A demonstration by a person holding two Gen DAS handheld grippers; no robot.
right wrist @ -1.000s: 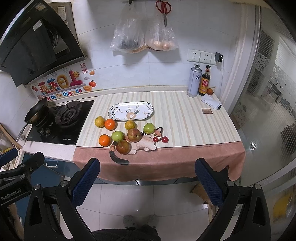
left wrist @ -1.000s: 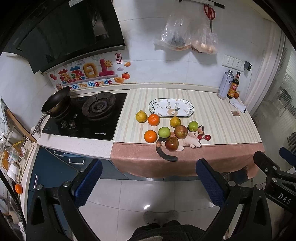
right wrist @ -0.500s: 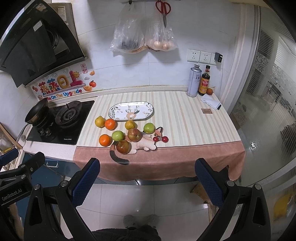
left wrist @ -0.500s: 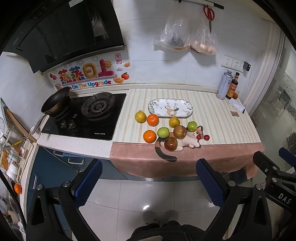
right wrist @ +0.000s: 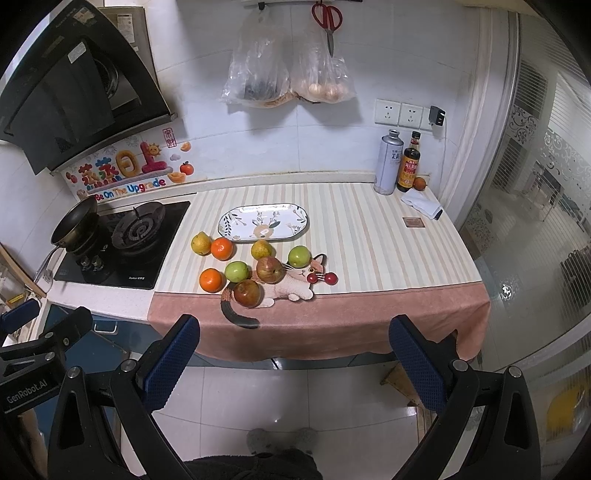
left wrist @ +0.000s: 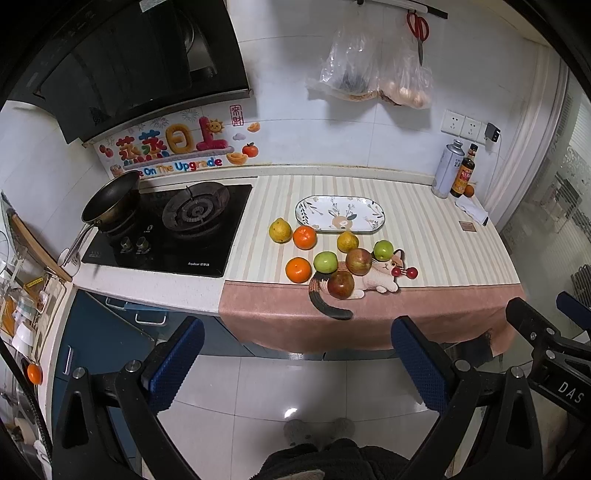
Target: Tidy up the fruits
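Eight fruits (right wrist: 266,269) before oval plate (right wrist: 229,225)

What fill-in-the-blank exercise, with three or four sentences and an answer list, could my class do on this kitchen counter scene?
1. The patterned oval plate holds ____ fruit.
2. Counting the fruits grouped in front of the plate, there are two oranges, two green apples, two red apples and two ____ ones.
3. The jaws of the left gripper and the right gripper both stand ____.
4. The red scissors hang on the ____.

Missing words: no; yellow; open; wall
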